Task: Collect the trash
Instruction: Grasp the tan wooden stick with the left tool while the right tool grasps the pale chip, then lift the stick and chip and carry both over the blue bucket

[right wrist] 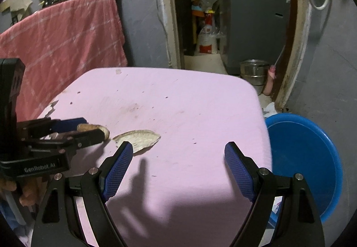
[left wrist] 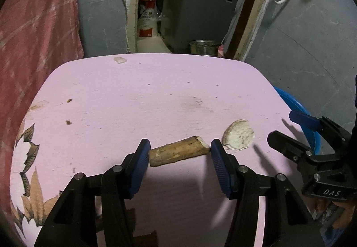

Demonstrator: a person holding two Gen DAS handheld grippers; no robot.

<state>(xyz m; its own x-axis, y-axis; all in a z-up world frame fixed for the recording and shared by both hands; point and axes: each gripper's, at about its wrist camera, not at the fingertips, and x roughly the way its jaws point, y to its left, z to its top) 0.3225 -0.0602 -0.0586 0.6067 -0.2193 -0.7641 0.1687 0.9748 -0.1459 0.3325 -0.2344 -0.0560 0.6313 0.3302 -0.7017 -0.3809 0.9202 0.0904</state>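
A brown root-like stub (left wrist: 178, 154) lies on the pink table (left wrist: 156, 95). My left gripper (left wrist: 178, 153) is open with its blue pads on either side of the stub, close to both ends. It also shows in the right wrist view (right wrist: 92, 129) at the left, around the stub (right wrist: 93, 127). A pale flat peel (left wrist: 238, 134) lies just right of the stub; in the right wrist view the peel (right wrist: 139, 138) sits by my right gripper's left pad. My right gripper (right wrist: 178, 151) is open and empty above the table's right part.
A blue plastic basin (right wrist: 308, 157) stands on the floor beside the table's right edge. A pink cloth (right wrist: 67, 41) hangs behind the table at left. A steel pot (right wrist: 254, 70) sits by the doorway. Small crumbs dot the table.
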